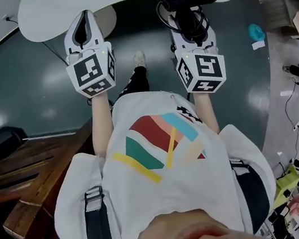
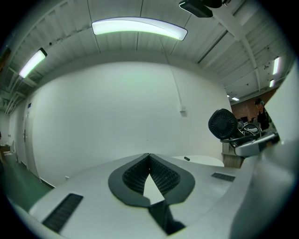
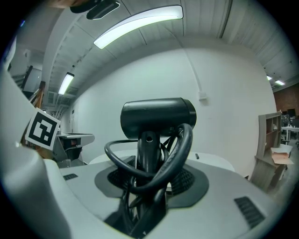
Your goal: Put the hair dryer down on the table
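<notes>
While the right tongs clamp the hair dryer by its handle, the left tongs sit closed, empty.

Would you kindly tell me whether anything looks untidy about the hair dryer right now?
Yes: the hair dryer has its black cord looped loosely around its handle and bunched between the jaws of the right gripper, so it may snag when set down.
</notes>
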The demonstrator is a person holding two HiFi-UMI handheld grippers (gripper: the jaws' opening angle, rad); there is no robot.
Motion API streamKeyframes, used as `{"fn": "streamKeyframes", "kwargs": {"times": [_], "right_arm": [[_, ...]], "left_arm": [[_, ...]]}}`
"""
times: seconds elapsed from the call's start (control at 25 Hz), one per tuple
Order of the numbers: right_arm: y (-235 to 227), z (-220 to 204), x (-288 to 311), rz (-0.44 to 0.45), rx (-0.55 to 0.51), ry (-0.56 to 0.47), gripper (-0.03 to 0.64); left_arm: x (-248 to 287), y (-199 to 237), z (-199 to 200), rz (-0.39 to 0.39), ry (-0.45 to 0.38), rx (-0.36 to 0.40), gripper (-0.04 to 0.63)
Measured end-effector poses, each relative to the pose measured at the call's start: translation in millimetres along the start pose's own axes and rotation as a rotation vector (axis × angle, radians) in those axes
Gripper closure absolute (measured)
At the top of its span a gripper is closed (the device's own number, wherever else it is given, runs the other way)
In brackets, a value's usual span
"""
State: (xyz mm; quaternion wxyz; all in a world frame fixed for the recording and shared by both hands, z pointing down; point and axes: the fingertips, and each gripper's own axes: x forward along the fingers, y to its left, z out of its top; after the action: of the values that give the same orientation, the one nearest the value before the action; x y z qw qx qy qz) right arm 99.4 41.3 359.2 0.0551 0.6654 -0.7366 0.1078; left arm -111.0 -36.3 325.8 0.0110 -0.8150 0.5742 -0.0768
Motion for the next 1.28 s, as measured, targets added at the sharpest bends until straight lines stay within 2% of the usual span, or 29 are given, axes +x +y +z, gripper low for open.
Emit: {"fn": "streamKeyframes", "kwargs": {"times": [0.4,0.76,1.28], "right_arm": [[-8,29,97,-0.009,-0.007,-0.002,0.4],[-6,45,181,-0.028,-0.002,0.011,0.4],[-5,60,219,-0.014,-0.001,0.025,0.4]], "left_arm": [[94,35,14,0.0,-0.011,0.003,0.58],[175,69,12,-0.04,-0.002,-0.015,0.58],[199,88,14,-0.019,-0.006,-0.05,0.58]]}}
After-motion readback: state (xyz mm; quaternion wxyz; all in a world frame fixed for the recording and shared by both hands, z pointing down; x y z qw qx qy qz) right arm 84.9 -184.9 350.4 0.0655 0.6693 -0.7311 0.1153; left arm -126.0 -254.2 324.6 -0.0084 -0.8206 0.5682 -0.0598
